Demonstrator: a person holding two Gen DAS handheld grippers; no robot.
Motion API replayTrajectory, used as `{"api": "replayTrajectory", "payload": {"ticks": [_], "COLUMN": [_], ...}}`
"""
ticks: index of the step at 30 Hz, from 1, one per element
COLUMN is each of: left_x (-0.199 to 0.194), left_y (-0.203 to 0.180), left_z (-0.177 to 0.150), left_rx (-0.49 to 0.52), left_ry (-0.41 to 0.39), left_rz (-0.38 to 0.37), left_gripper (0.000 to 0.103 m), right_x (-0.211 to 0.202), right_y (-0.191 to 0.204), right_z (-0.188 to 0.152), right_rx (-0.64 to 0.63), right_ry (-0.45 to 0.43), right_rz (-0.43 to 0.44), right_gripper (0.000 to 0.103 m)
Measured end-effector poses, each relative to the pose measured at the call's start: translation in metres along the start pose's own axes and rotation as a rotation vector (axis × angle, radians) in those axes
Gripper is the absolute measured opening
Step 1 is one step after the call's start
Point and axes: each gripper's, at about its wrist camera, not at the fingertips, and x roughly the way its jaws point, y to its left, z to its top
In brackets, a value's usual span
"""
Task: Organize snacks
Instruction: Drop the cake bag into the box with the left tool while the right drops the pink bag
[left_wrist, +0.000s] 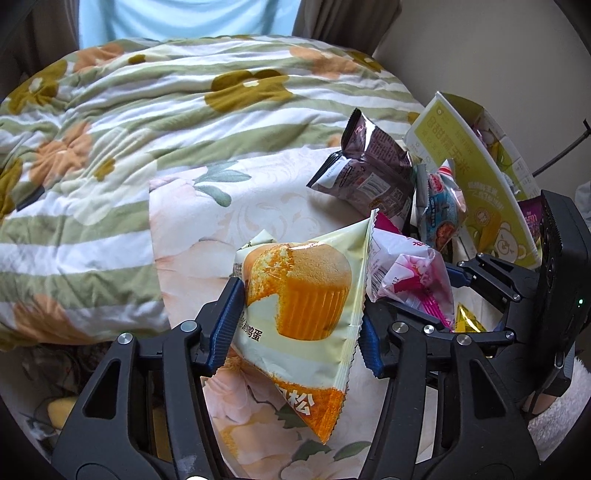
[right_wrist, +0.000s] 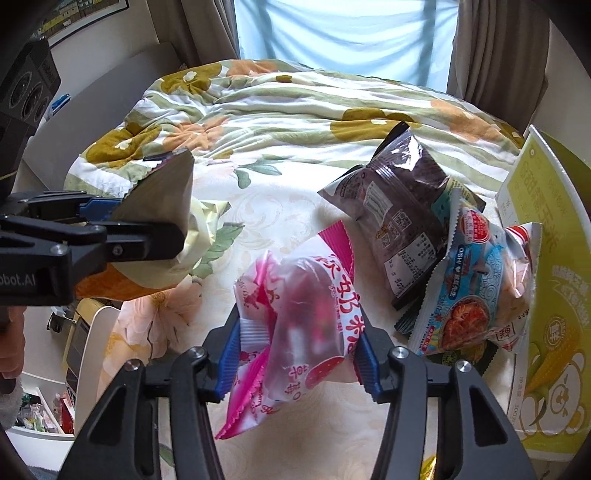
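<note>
Left hand-held gripper (left_wrist: 299, 328) clamps cake packet (left_wrist: 295, 291); right hand-held gripper (right_wrist: 295, 358) clamps pink packet (right_wrist: 295, 325).

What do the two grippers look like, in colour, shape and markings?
Both are alike. The left gripper and the right gripper have black angular link arms with triangular cut-outs and round silver pivot screws. Their fingers carry blue ribbed pads. Seen from the right wrist, the left gripper's black body bears white lettering that ends in "obot.AI". No cables or sleeves are clear.
</note>
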Motion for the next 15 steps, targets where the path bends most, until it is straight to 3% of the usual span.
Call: {"api": "replayTrajectory", "payload": {"ticks": [7, 15], "left_x": [-0.045, -0.091], "left_y": [-0.032, -0.105], "left_z": [0.021, 0.06], "left_rx": [0.025, 0.093], "left_ry": [-0.081, -0.176], "left_rz": [-0.006, -0.011], "left_gripper": [0.053, 0.053], "right_x": [-0.059, -0.149], "right_y": [-0.014, -0.06], "right_z": [0.009, 0.023], "right_rx": [0.025, 0.065], "right_ry": [-0.077, -0.204], "right_rz": [0.001, 0.002], "right_gripper": [0.05, 0.05]}}
